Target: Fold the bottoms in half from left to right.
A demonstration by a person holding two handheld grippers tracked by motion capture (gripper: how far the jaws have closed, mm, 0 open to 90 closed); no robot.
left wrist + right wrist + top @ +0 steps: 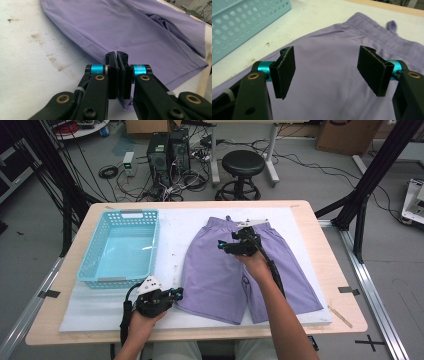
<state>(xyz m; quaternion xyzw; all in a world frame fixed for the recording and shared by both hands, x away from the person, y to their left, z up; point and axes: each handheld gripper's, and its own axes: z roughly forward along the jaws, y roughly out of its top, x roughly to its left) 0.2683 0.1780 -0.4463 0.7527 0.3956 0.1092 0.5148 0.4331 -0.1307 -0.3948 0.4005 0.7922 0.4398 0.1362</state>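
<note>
Room: grey floor beyond the bench (320, 215), with computer towers (167, 150), a black stool (243, 165) and loose cables at 12 o'clock
Bench top: white padding (175, 227) over a wooden surface; stains show on the padding in the left gripper view
Basket: light blue perforated basket (120, 247) at 10 o'clock on the padding, well apart from the shorts; its corner is cut off by the frame edge in the right gripper view
Shorts: purple shorts (235, 270) lie flat right of centre, waistband at 12 o'clock, leg hems toward 6 o'clock
Hidden: the person's right forearm covers part of the right leg of the shorts in the high view; in the left gripper view the hem corner disappears behind the black jaws, so the pinched edge itself is hard to make out
Left claw: left claw (117, 58) sits at 7 o'clock of the shorts, jaws pressed together on the hem corner of the left leg, a scrap of purple cloth showing below them
Right claw: right claw (327, 72) hangs above the upper middle of the shorts, just short of the waistband at its 12 o'clock; jaws stand wide, with nothing gripped and the cloth lying beneath the gap
Hands: left hand (142, 320) enters at 6 o'clock; right hand (257, 265) reaches over the shorts
</note>
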